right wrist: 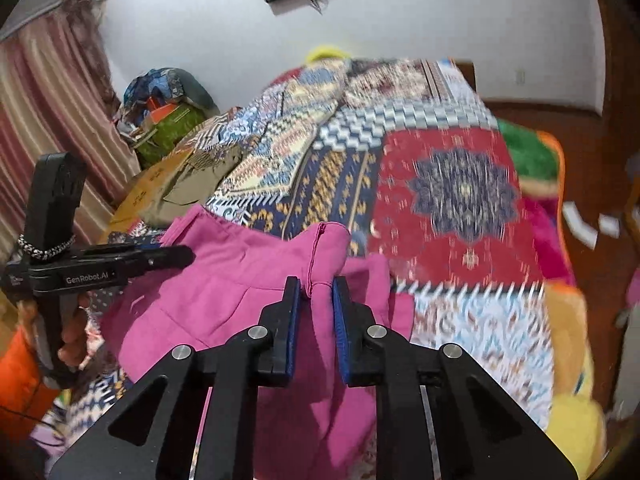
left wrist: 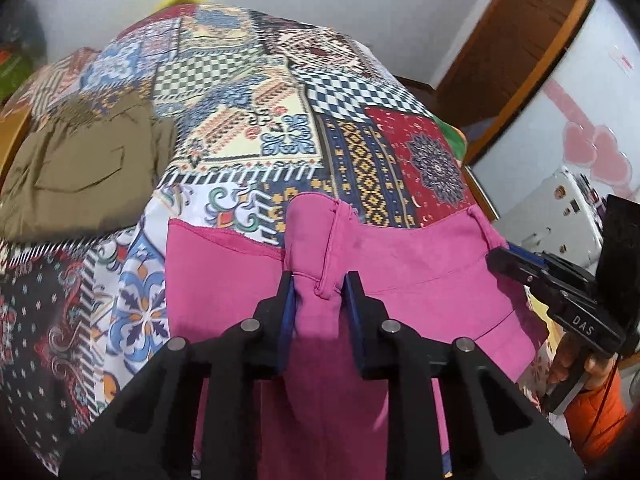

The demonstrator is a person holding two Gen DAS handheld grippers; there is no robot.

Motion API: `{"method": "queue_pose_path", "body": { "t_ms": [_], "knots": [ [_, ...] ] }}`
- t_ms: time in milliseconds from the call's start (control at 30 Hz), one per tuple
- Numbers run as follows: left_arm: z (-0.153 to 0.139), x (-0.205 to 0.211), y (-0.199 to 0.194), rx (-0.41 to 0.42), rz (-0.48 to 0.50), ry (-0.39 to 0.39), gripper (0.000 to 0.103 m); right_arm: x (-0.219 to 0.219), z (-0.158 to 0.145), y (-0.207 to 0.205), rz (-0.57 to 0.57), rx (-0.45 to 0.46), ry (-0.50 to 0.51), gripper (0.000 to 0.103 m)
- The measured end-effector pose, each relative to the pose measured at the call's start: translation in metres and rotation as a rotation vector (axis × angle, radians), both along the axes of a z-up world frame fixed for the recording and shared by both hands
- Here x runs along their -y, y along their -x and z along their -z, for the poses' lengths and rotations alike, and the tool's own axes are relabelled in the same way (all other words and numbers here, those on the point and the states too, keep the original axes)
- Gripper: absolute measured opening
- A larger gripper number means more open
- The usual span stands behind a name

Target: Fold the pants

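Pink pants (left wrist: pixel 400 264) hang over the near edge of a bed with a patchwork cover (left wrist: pixel 248 128). My left gripper (left wrist: pixel 319 280) is shut on the pants' waistband near a belt loop. My right gripper (right wrist: pixel 316 286) is shut on another bunched part of the waistband of the pink pants (right wrist: pixel 224 272). Each gripper shows in the other's view: the right one at the right edge of the left wrist view (left wrist: pixel 504 258), the left one at the left of the right wrist view (right wrist: pixel 176 256). The pants' legs drop out of sight below both grippers.
Olive-brown pants (left wrist: pixel 76 168) lie folded on the bed's far left, also visible in the right wrist view (right wrist: pixel 200 180). A pile of bags (right wrist: pixel 168 108) stands by a striped curtain (right wrist: pixel 48 120). A white appliance (left wrist: pixel 552 216) and a wooden door frame (left wrist: pixel 520 40) stand to the right.
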State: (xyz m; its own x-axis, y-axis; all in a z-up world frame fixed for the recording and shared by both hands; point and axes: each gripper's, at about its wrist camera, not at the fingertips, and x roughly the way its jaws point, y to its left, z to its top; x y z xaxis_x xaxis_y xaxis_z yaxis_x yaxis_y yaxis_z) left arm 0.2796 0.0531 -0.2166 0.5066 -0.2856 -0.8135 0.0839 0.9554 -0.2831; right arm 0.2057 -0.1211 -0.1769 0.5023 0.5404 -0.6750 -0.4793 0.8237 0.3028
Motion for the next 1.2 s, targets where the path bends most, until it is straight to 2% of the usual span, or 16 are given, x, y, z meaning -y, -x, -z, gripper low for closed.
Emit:
{"method": "queue_pose_path", "body": {
  "t_ms": [67,200,267,333,500,667,733,833,933,1033,1133,1200],
  "knots": [
    [0.001,-0.004,0.002,0.001,-0.041,0.009,0.023,-0.007,0.005,-0.007,-0.006,-0.005,0.030,0.014],
    [0.007,-0.011,0.001,-0.037,-0.091,0.030,0.023,-0.012,0.024,-0.026,-0.015,-0.127,0.088,0.020],
    [0.005,-0.011,0.000,-0.043,-0.090,0.035,0.025,0.001,0.016,-0.022,0.004,-0.127,0.050,0.026],
    [-0.001,-0.008,-0.001,-0.040,-0.085,0.009,0.025,0.018,0.002,-0.015,0.046,-0.096,0.042,0.027],
    [-0.024,-0.003,0.009,0.005,-0.076,-0.051,0.026,0.054,-0.019,0.012,0.061,-0.074,0.042,0.028],
    [-0.053,0.010,0.028,0.088,-0.071,-0.089,0.026,0.059,-0.007,0.035,0.018,-0.136,0.013,0.042],
    [-0.058,0.019,0.033,0.100,-0.045,-0.087,0.026,0.055,0.003,0.039,0.015,-0.160,-0.005,0.045],
    [-0.053,0.036,0.033,0.082,0.023,-0.083,0.026,0.052,0.014,0.041,0.013,-0.195,-0.062,0.045],
    [-0.033,0.049,0.027,0.029,0.065,-0.100,0.026,0.047,0.017,0.041,0.004,-0.196,-0.095,0.044],
    [-0.015,0.042,0.018,-0.018,0.034,-0.121,0.026,0.043,0.019,0.040,-0.014,-0.209,-0.104,0.028],
    [-0.005,0.030,0.010,-0.033,0.001,-0.112,0.023,0.037,0.026,0.042,-0.020,-0.219,-0.056,0.027],
    [-0.001,0.025,0.008,-0.032,-0.022,-0.144,0.015,0.033,0.032,0.042,-0.024,-0.226,-0.017,0.026]
  ]
}}
